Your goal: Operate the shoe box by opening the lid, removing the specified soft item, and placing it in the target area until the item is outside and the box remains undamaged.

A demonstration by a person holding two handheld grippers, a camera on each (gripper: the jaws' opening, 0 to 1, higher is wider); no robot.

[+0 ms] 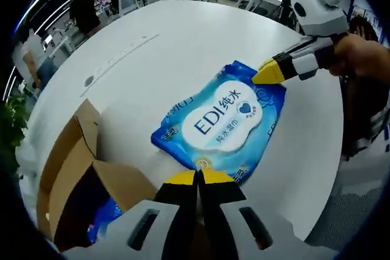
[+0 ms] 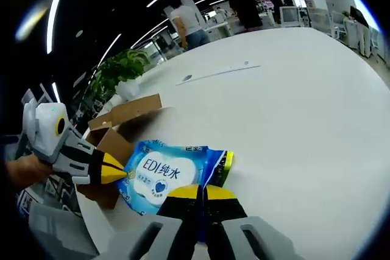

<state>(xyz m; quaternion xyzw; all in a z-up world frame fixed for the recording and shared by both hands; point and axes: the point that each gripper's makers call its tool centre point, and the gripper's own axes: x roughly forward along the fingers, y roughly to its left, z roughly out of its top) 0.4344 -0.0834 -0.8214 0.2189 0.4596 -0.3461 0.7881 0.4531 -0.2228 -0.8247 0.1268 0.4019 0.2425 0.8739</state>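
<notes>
A blue and white pack of wet wipes (image 1: 224, 120) lies just above the white table (image 1: 183, 41), outside the box. My left gripper (image 1: 198, 176) is shut, its yellow tips pinching the pack's near edge. The right gripper (image 1: 270, 72) comes in from the right and is closed on the pack's far corner. In the right gripper view the pack (image 2: 163, 175) sits in front of my right gripper (image 2: 201, 190), shut on its edge, with the left gripper (image 2: 114, 170) at the opposite edge. The open cardboard shoe box (image 1: 73, 162) (image 2: 125, 112) stands beside it, with another blue pack (image 1: 106, 214) inside.
A person's hand (image 1: 365, 56) holds the right gripper. Several people (image 2: 189, 22) stand among desks and chairs beyond the table. A potted plant (image 2: 122, 68) sits past the box. The table's edge (image 1: 332, 150) runs close to the pack.
</notes>
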